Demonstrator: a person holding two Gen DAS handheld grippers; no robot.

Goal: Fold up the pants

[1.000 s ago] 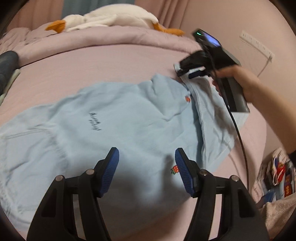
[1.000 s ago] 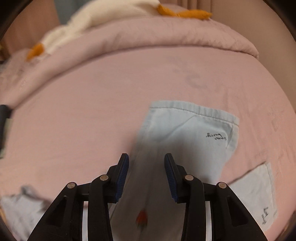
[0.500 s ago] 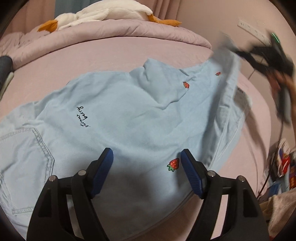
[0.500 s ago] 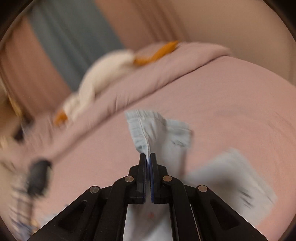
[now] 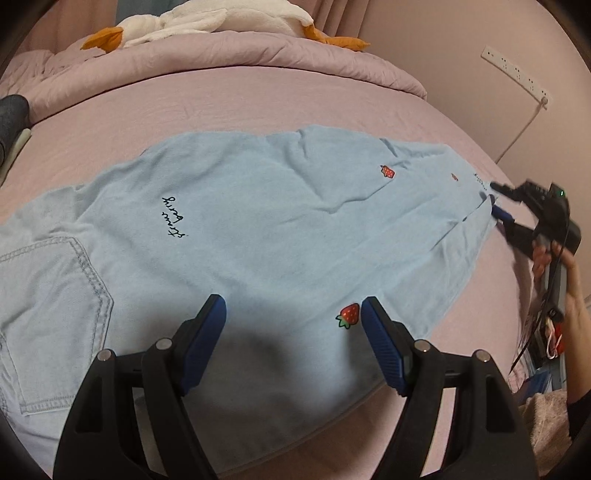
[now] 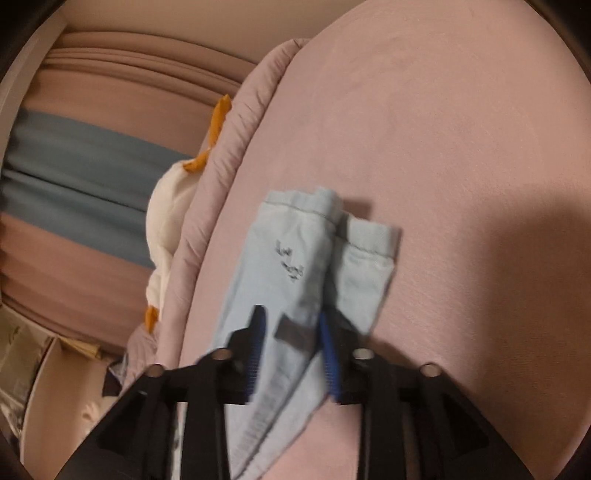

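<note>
Lying flat on the pink bed, the light blue pants have one leg folded over the other, and the legs stretch away to the right side of the left wrist view. A back pocket shows at the left. Small red strawberries and some dark curly writing sit on the cloth.

The left claw hangs just over the near edge of the pants. Its two blue pads stand wide apart and grab nothing; the cloth only lies under them.

The right claw is at the far end of the pants, by the leg hems. Its jaws have just been opening, and the blue pads now stand a little apart. The cloth of the leg runs between them, but they do not squeeze it, so it is let go. This view is blurry and tipped on its side. In the left wrist view the same claw shows beside the leg ends, with a person's hand holding it.

A white toy goose with orange feet lies on the rolled pink blanket at the back of the bed. A white power strip is on the wall.
</note>
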